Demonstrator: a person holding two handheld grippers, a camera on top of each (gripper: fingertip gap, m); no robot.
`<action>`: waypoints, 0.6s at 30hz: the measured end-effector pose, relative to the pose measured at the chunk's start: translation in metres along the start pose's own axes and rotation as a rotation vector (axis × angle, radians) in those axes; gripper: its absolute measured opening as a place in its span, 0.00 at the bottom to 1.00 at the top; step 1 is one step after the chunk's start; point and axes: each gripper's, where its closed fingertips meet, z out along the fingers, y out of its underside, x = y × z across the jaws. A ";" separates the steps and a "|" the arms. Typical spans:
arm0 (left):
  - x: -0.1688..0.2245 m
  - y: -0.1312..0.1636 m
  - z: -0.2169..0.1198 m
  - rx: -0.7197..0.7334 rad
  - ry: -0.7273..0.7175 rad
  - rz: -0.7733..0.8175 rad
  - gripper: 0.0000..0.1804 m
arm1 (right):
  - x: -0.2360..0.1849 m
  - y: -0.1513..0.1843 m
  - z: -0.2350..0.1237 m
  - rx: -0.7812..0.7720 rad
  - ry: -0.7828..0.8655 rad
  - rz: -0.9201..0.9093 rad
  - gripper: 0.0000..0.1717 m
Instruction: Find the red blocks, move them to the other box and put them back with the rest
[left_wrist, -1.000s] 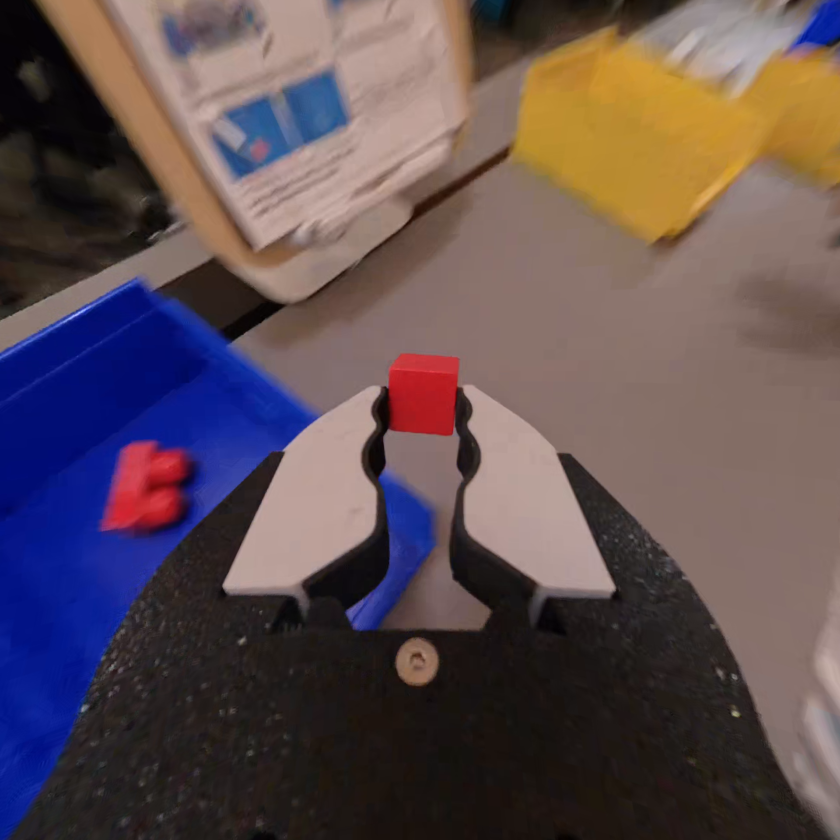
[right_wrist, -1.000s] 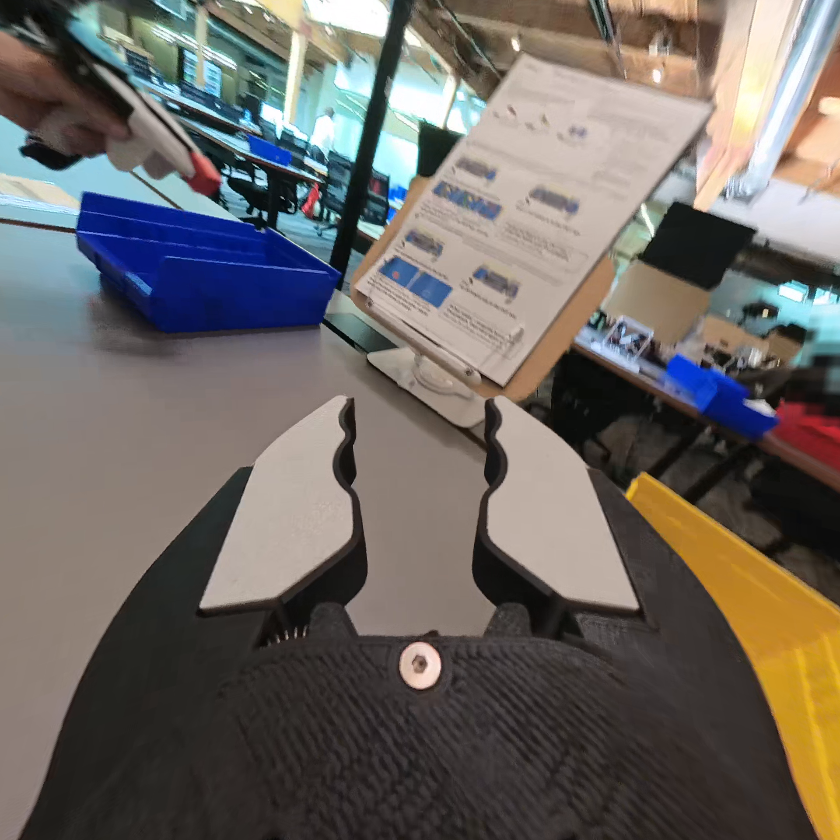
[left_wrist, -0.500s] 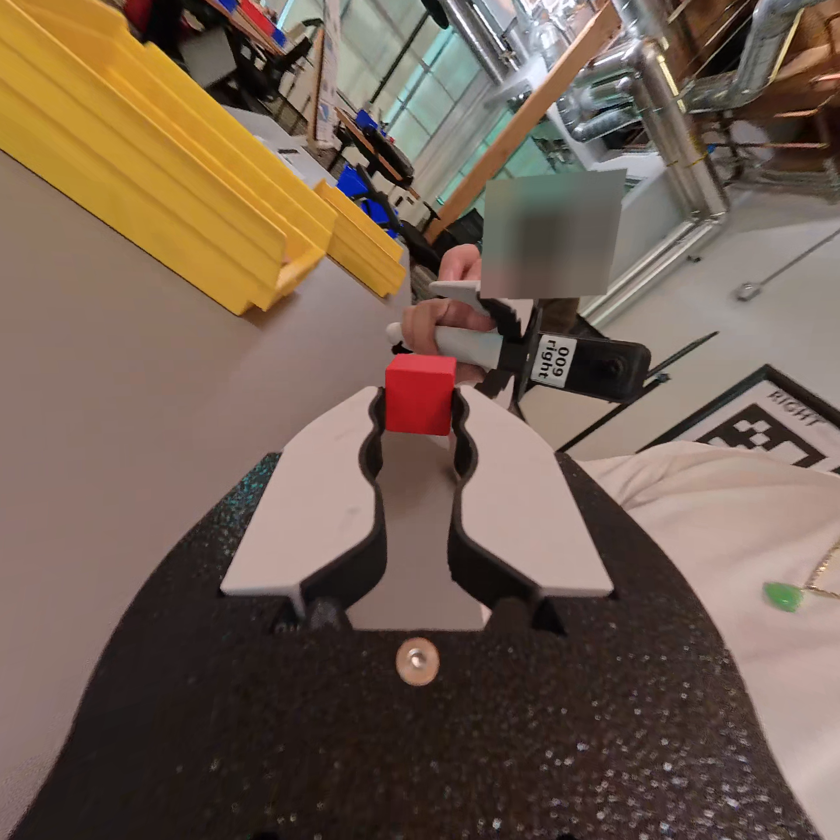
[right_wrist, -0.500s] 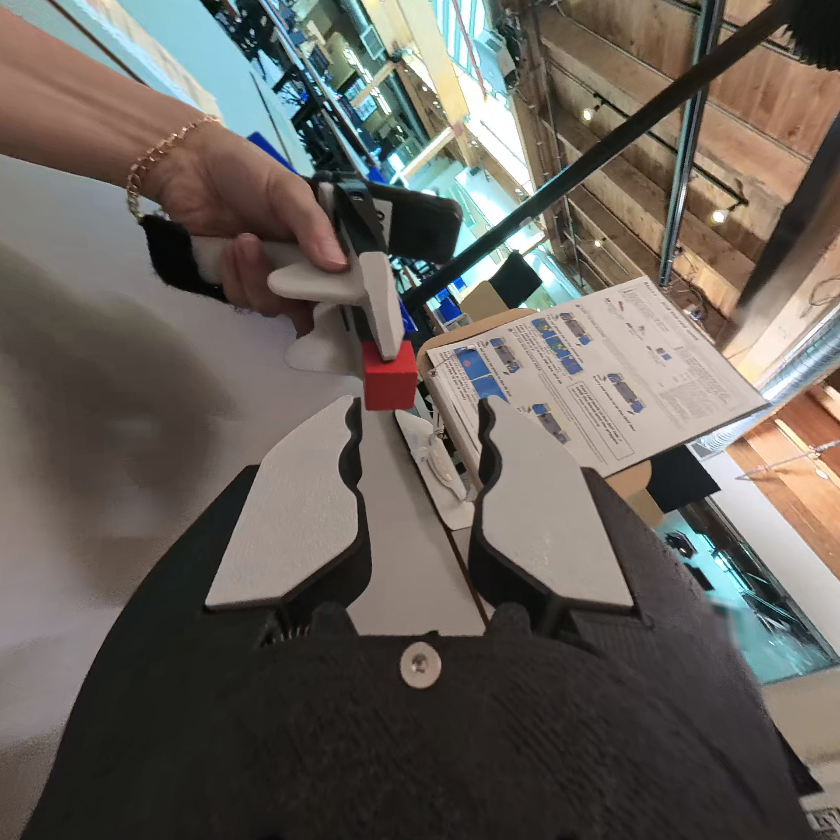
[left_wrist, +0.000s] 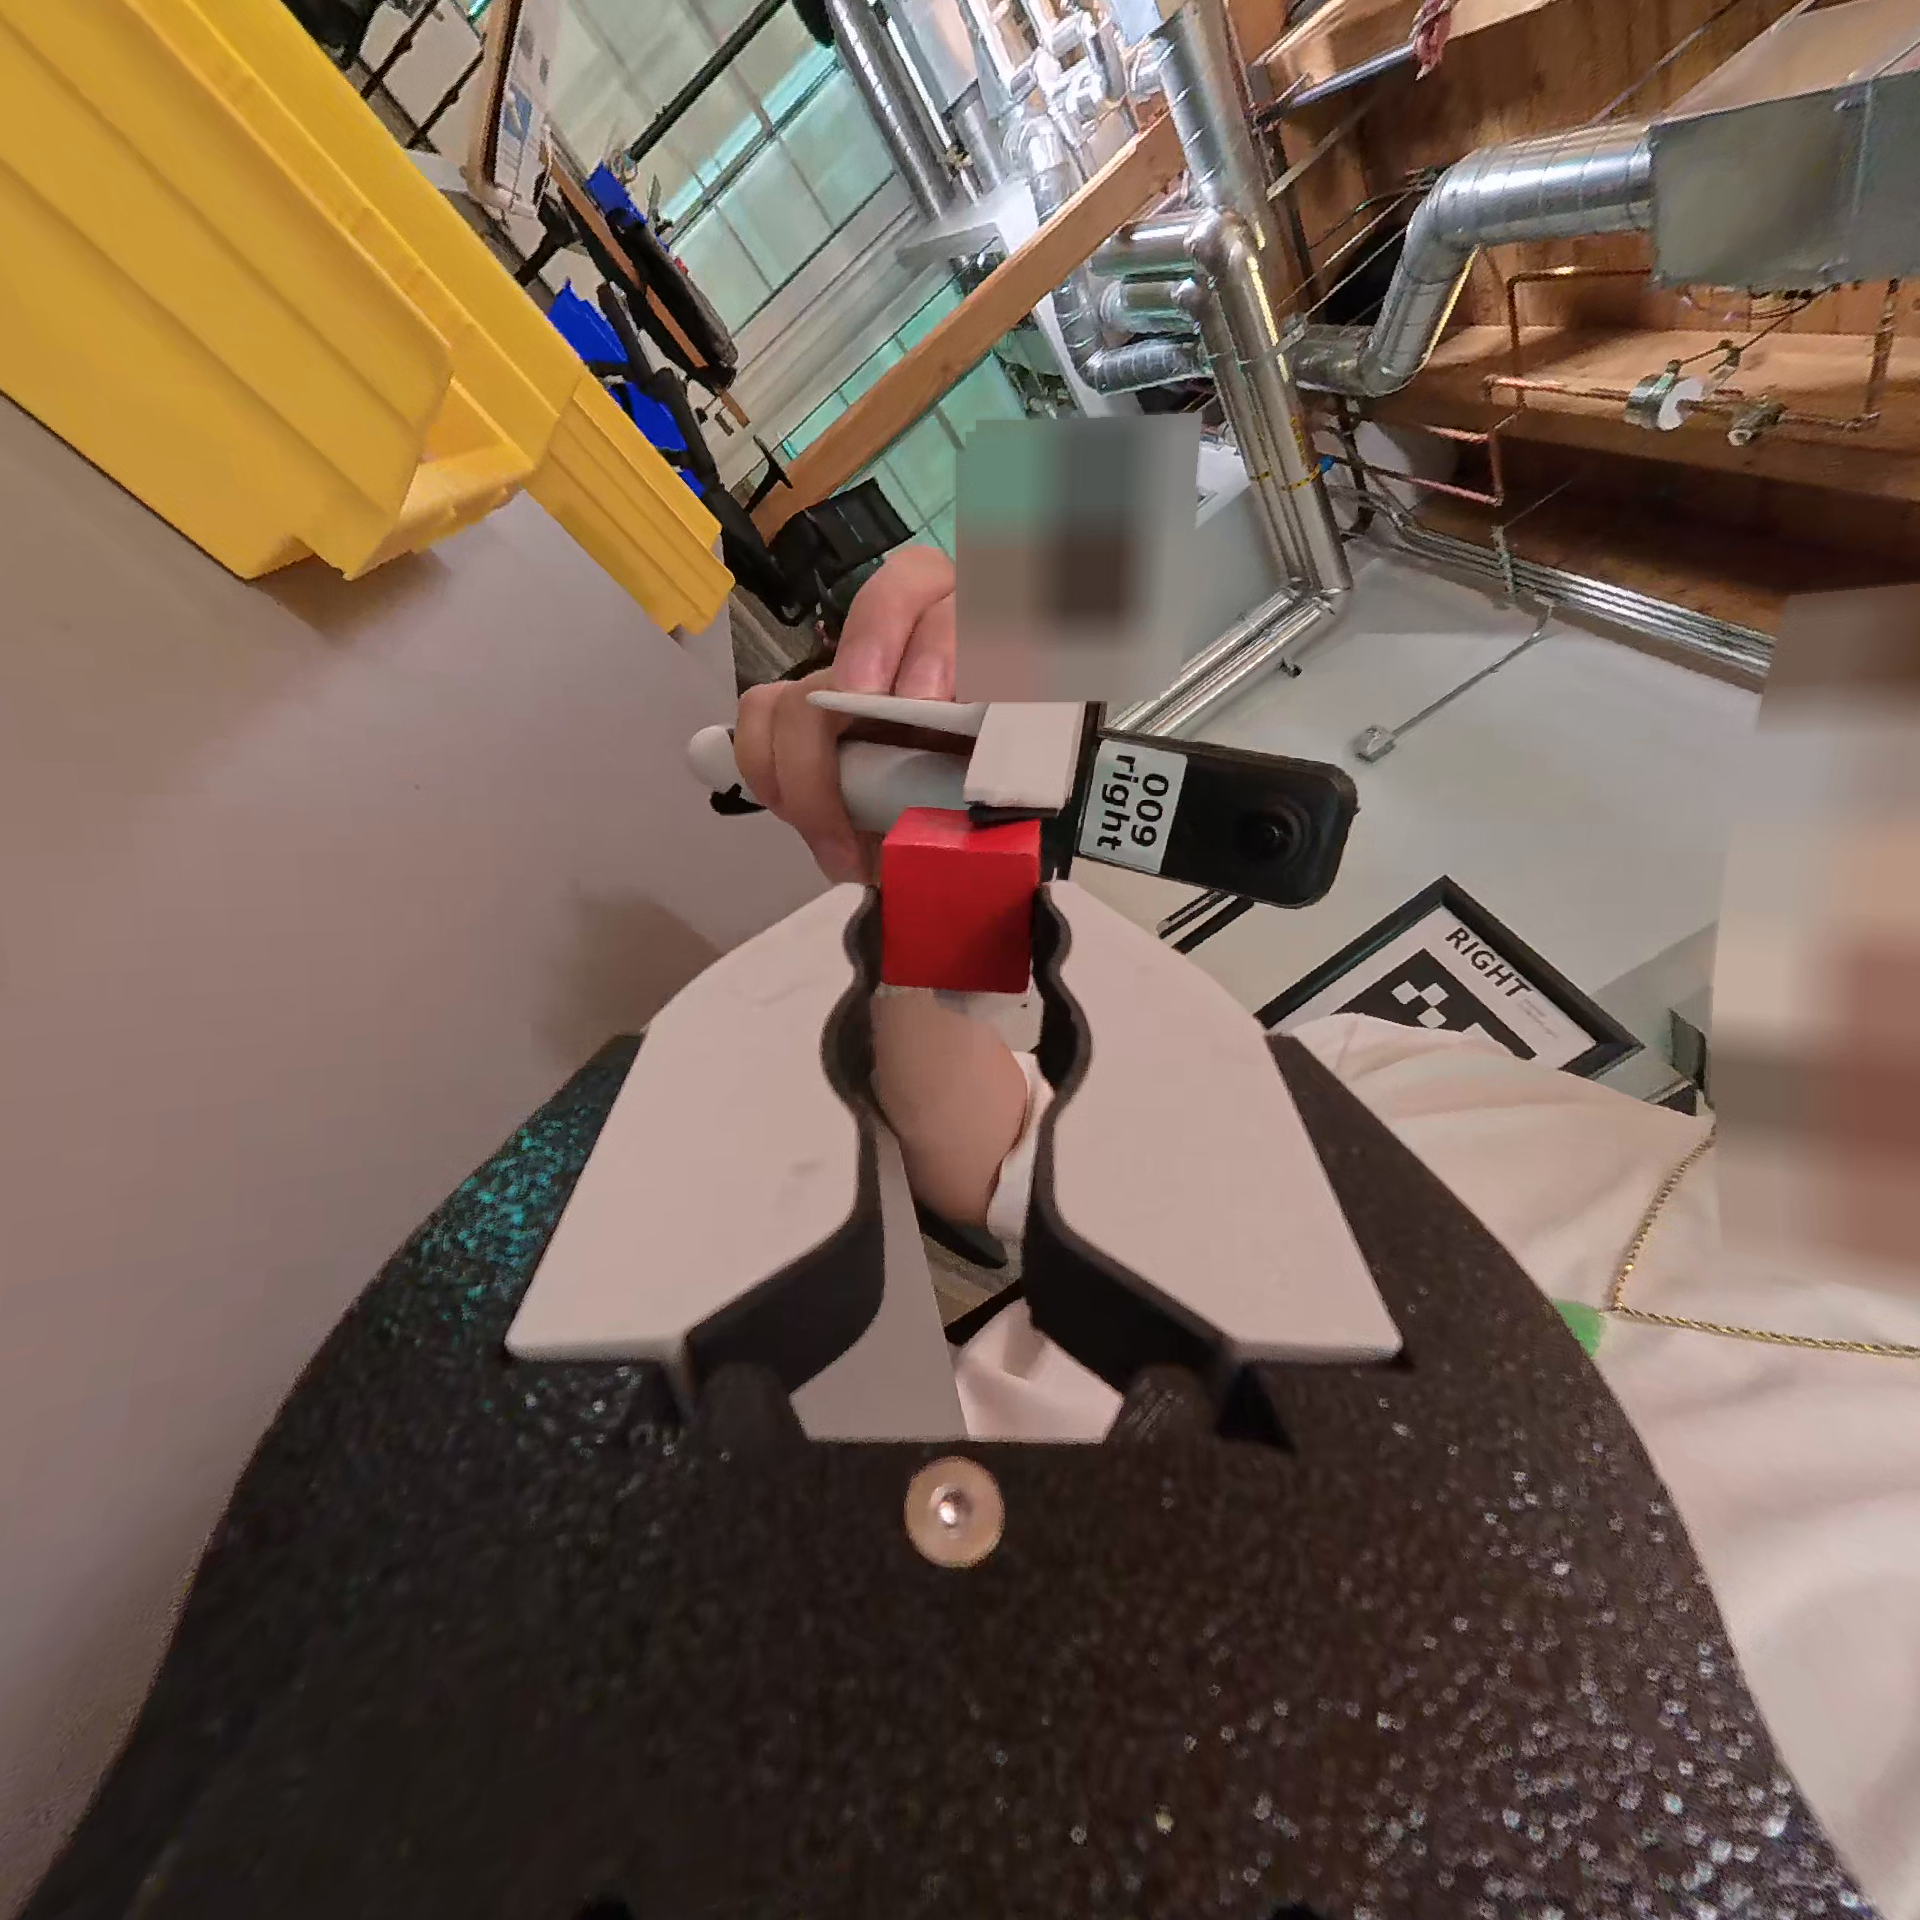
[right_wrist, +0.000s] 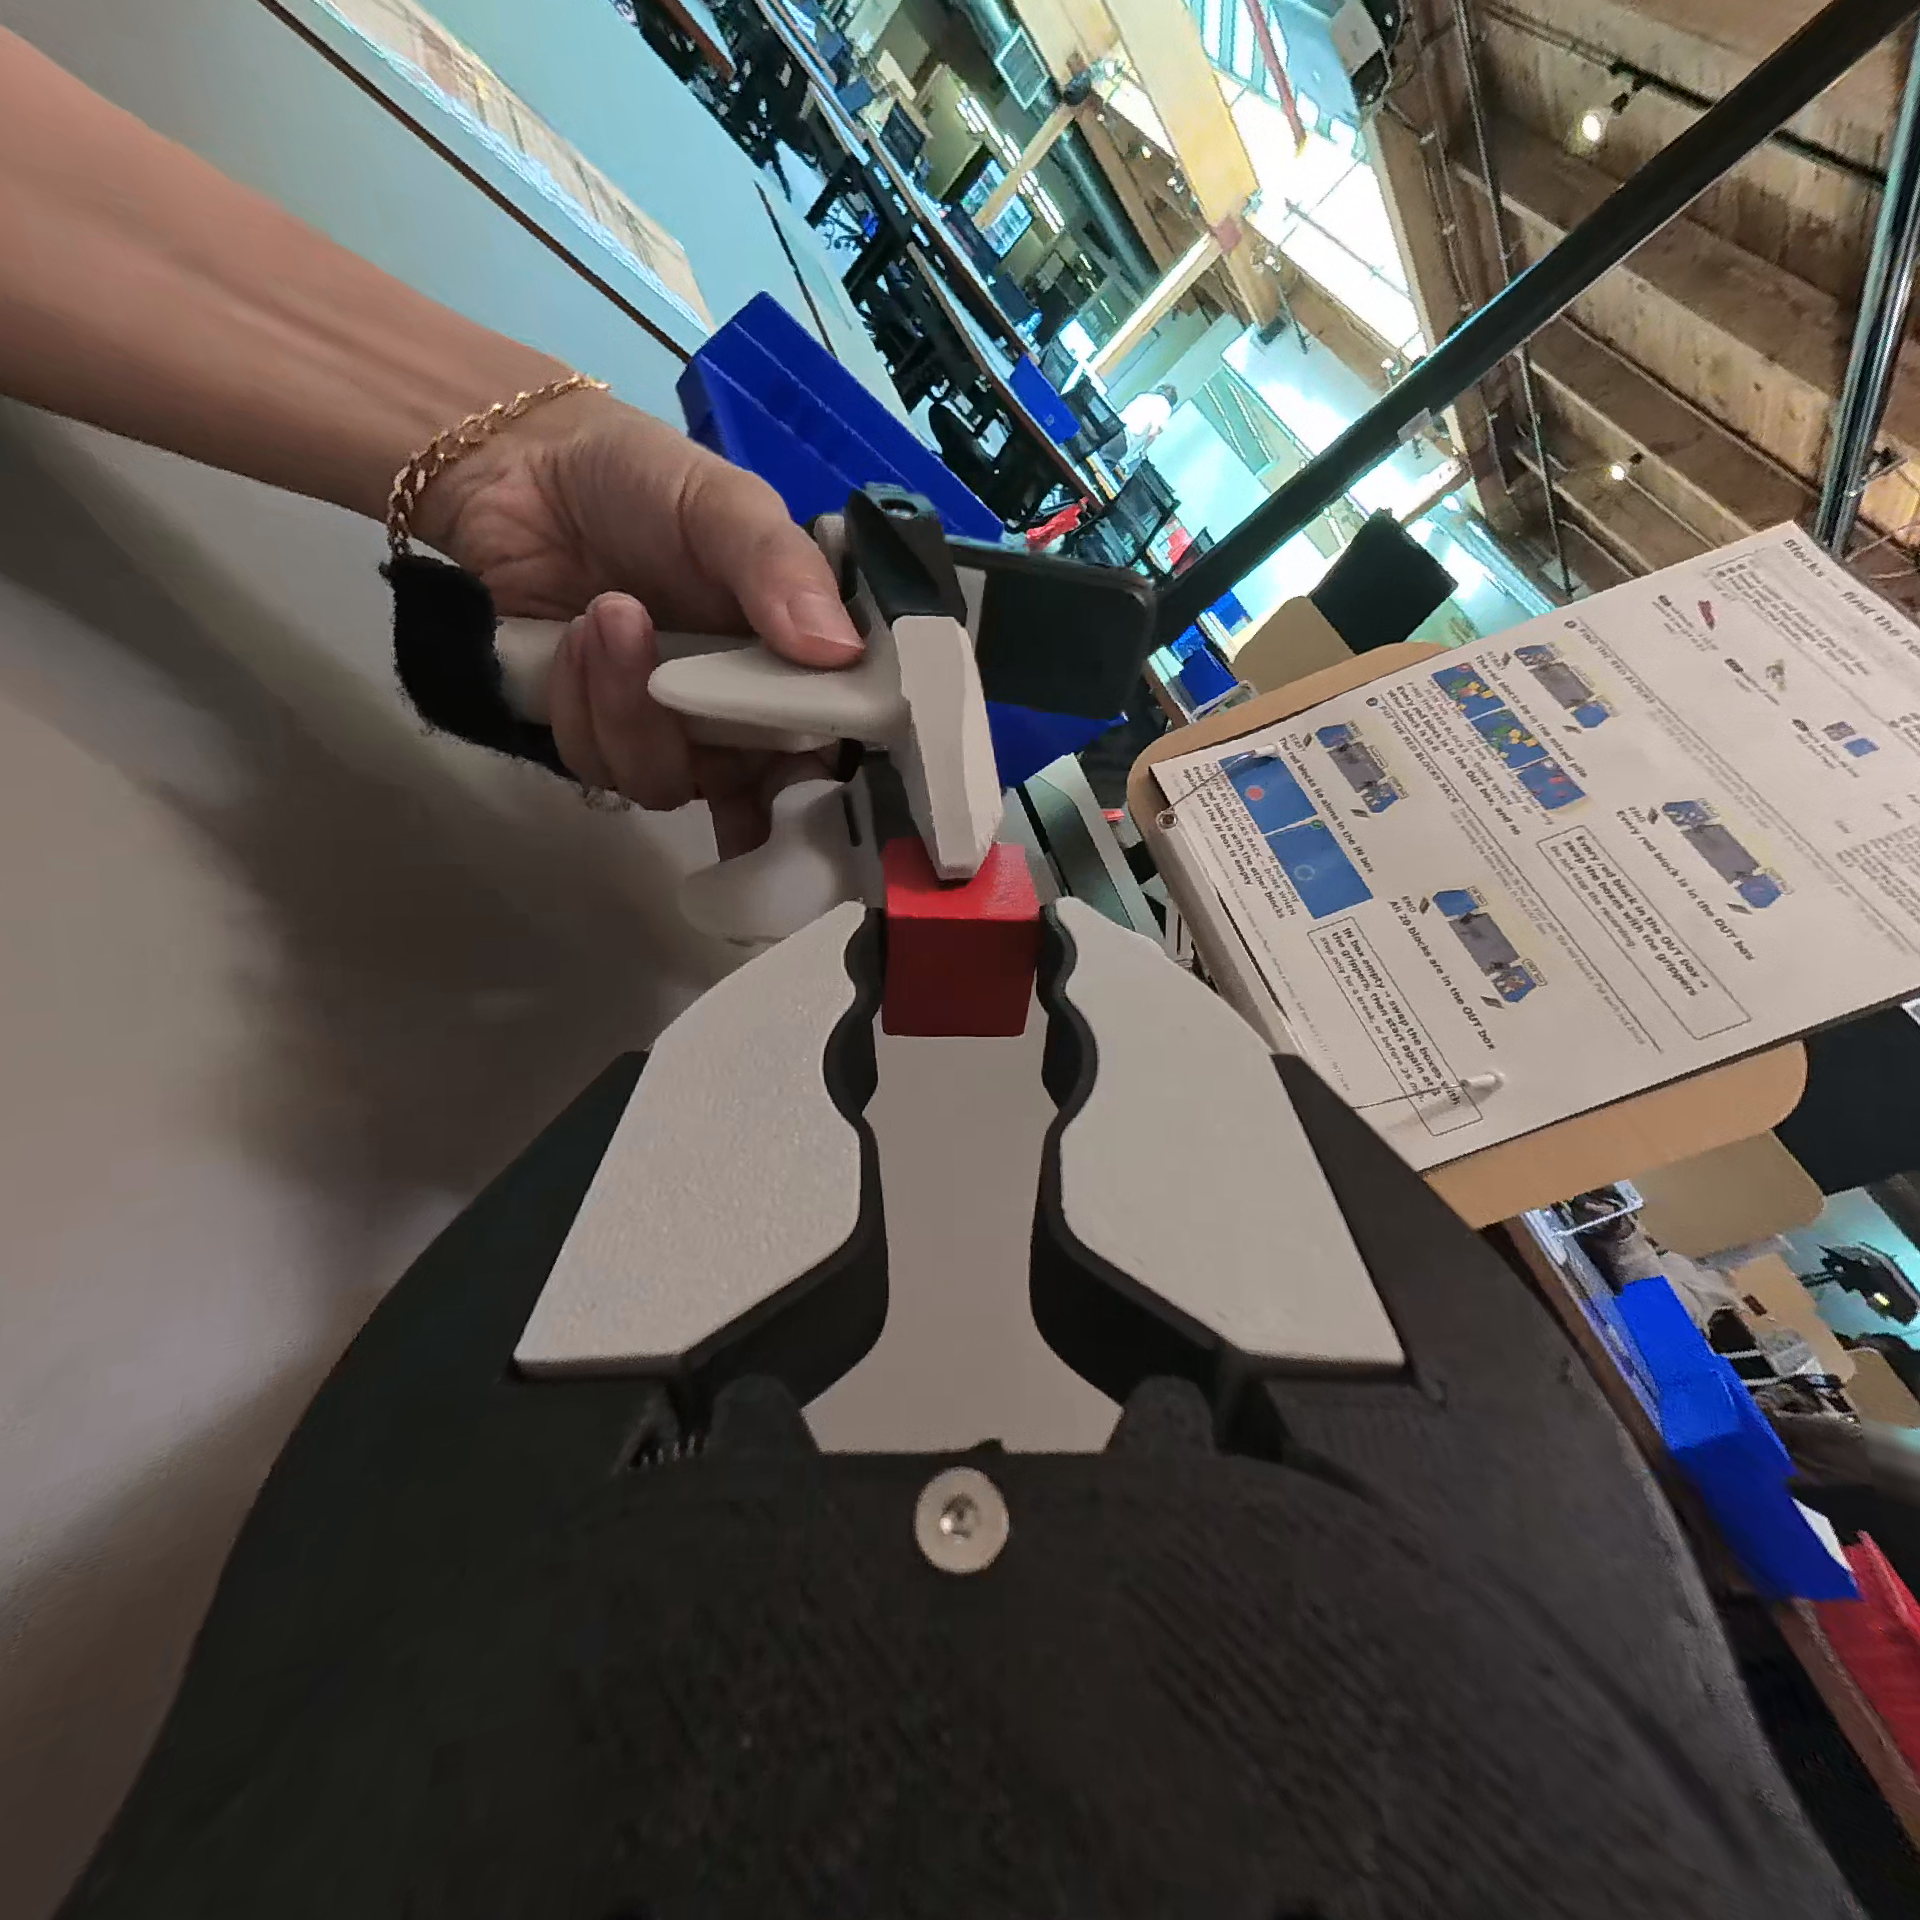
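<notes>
A red block (left_wrist: 951, 935) is held in the air above the grey table (left_wrist: 312, 935) by both grippers at once. My left gripper (left_wrist: 956, 909) is shut on it, with both pads pressed on its sides. In the right wrist view my right gripper (right_wrist: 958, 940) is shut on the same red block (right_wrist: 961, 977), its pads against the left and right faces. The left gripper's finger (right_wrist: 940, 727) crosses the block's top there, held by a person's hand (right_wrist: 623, 540). The right gripper's finger (left_wrist: 1023, 758) shows just beyond the block in the left wrist view.
Yellow bins (left_wrist: 260, 312) stand on the table at the upper left of the left wrist view. A blue bin (right_wrist: 810, 416) sits behind the hand in the right wrist view. An instruction sheet on a cardboard stand (right_wrist: 1558, 831) is at the right.
My left gripper swung away from the blue bin with the red block and brought it to the right gripper. The right gripper's jaws were open and have closed on the block.
</notes>
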 end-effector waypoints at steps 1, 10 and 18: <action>0.000 -0.001 -0.001 0.011 0.005 0.002 0.15 | 0.001 0.000 0.001 -0.003 0.002 0.016 0.17; -0.033 -0.037 -0.033 0.243 -0.335 0.269 0.23 | 0.081 0.058 -0.055 -0.281 0.377 0.239 0.17; -0.050 -0.046 -0.046 0.249 -0.644 0.481 0.28 | 0.173 0.161 -0.178 -0.624 0.728 0.600 0.16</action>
